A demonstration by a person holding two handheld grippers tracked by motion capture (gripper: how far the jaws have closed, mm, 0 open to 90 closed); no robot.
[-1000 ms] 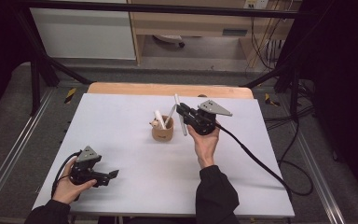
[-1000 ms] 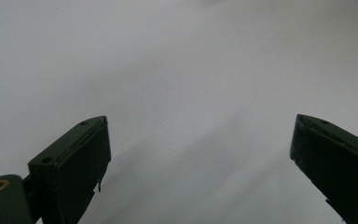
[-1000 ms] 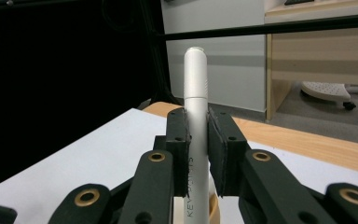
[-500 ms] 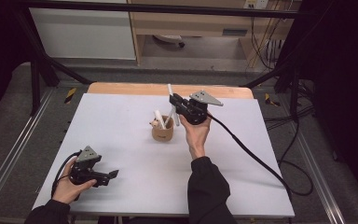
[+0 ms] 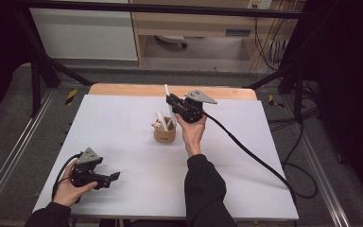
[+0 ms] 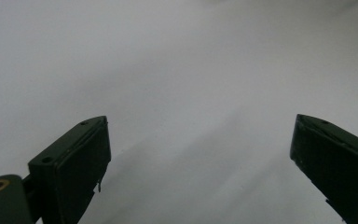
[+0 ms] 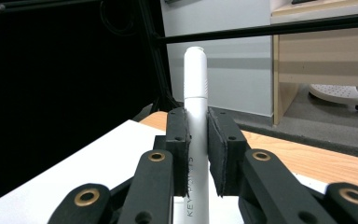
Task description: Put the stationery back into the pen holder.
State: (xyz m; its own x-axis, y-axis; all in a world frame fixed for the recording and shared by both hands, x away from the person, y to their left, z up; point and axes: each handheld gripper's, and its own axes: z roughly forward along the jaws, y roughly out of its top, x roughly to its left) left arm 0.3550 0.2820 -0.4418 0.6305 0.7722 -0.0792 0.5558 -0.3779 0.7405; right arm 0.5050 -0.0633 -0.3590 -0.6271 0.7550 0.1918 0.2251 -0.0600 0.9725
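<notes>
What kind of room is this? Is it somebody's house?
Probably not a house; it looks like a lab or workshop. A white table stands inside a black metal frame, black cables hang behind it, and the right gripper holds a white pen over a small cup.

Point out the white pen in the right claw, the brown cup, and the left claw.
white pen [image 7: 196, 84], right gripper view, on its barrel above the pads.
brown cup [image 5: 164, 135], high view, on its front wall.
left claw [image 5: 115, 178], high view, between its open fingertips.
</notes>
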